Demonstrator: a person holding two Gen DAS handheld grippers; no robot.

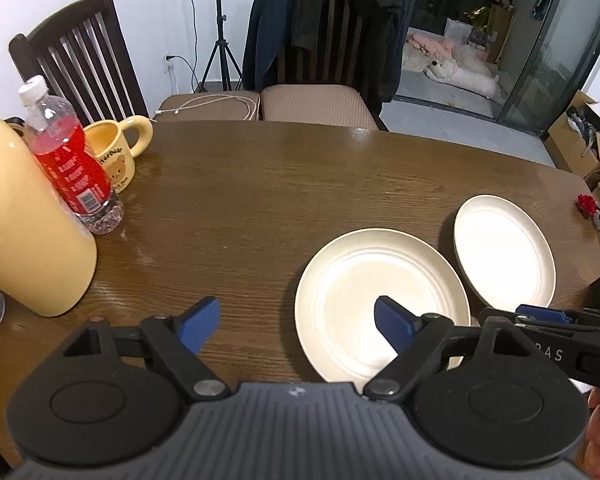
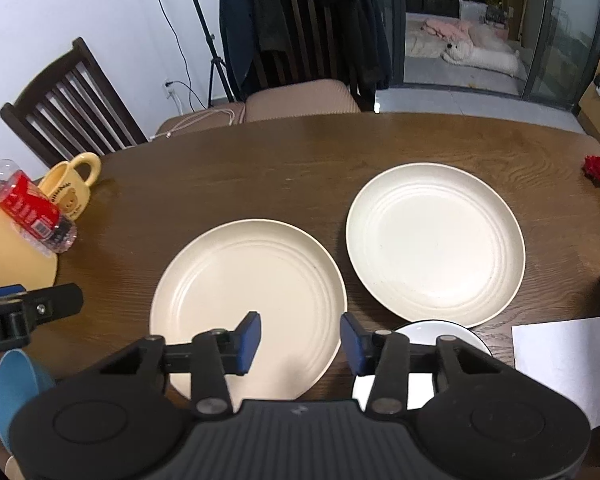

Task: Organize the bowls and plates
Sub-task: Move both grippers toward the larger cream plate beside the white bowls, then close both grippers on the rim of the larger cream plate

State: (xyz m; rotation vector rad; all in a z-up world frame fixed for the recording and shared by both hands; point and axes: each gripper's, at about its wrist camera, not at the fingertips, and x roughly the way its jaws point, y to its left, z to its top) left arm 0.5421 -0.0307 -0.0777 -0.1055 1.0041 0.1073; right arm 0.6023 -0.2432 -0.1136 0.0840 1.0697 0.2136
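Observation:
Two cream ridged plates lie side by side on the brown table: the nearer plate and the farther right plate. My left gripper is open wide, its right finger over the nearer plate and its left finger over bare wood. My right gripper hovers half open above the nearer plate's right rim, its pads pressing on nothing. A small white dish with a dark rim lies partly hidden under its right finger. A blue bowl sits at the lower left.
At the table's left stand a yellow bear mug, a red-labelled bottle and a tall pale yellow container. White paper lies near right, a red flower at far right. Chairs stand behind the table.

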